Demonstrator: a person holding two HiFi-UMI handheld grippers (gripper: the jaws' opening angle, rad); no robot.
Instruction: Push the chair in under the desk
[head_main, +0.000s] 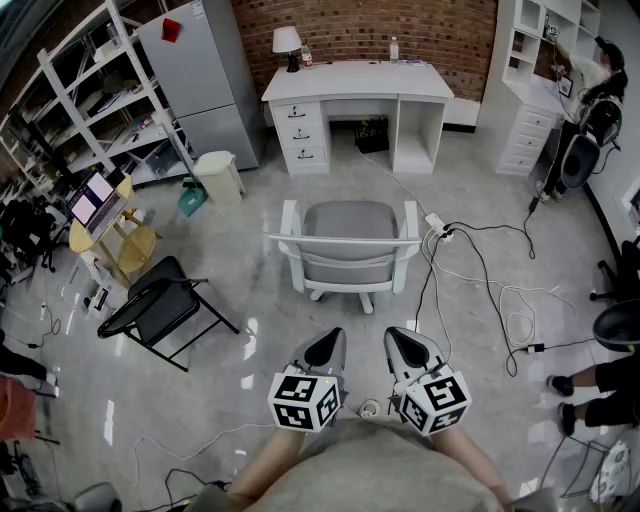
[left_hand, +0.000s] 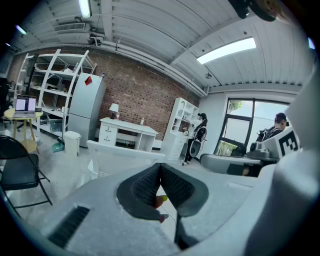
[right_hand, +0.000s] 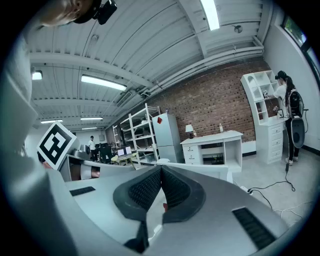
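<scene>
A white-framed chair with a grey seat (head_main: 350, 240) stands in the middle of the floor, its back toward me, well short of the white desk (head_main: 356, 82) against the brick wall. My left gripper (head_main: 322, 347) and right gripper (head_main: 405, 345) hover side by side just behind the chair's back, both shut and holding nothing. In the left gripper view the left gripper (left_hand: 160, 167) points at the chair's white back (left_hand: 120, 154) and the desk (left_hand: 128, 131) beyond. The right gripper (right_hand: 161, 170) faces the chair back (right_hand: 200, 170) and the desk (right_hand: 212, 139) in its own view.
A black folding chair (head_main: 160, 305) stands at left near a small round table with a laptop (head_main: 95, 205). Cables and a power strip (head_main: 437, 226) trail across the floor at right. A white bin (head_main: 218, 176), fridge (head_main: 195, 70) and shelves (head_main: 80, 90) line the left; people stand at right.
</scene>
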